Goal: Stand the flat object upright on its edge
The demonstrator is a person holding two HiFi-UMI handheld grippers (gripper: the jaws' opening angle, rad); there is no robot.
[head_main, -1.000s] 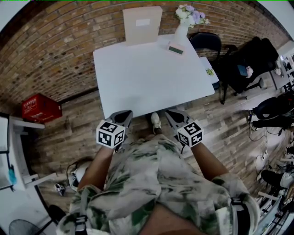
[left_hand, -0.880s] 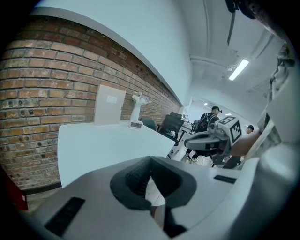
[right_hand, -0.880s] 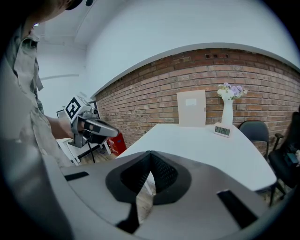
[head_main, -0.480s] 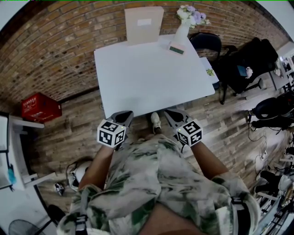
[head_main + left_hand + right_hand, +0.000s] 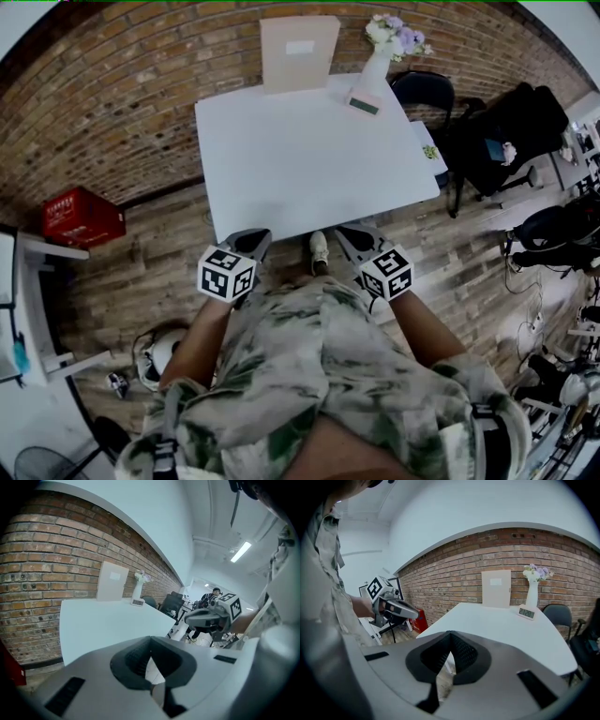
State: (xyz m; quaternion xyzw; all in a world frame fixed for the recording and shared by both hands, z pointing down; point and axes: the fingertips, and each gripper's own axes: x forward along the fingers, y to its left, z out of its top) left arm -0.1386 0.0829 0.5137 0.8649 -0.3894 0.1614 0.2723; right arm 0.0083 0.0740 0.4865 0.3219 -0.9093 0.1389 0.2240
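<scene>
A beige flat board (image 5: 300, 52) stands on its edge at the far side of the white table (image 5: 309, 169), leaning against the brick wall; it also shows in the left gripper view (image 5: 111, 581) and the right gripper view (image 5: 496, 588). My left gripper (image 5: 253, 236) and right gripper (image 5: 350, 234) hover side by side off the table's near edge, close to my body, far from the board. Both are shut with nothing between the jaws, as their own views show: left gripper (image 5: 150, 642), right gripper (image 5: 450, 638).
A white vase of flowers (image 5: 377, 54) and a small digital clock (image 5: 363, 103) stand at the table's far right corner. A black chair (image 5: 422, 89) and dark bags (image 5: 511, 131) lie to the right, a red crate (image 5: 80, 217) on the floor to the left.
The head view has shifted slightly, so the table and board sit a little further right in the frame. Both grippers hold their places and stay shut.
</scene>
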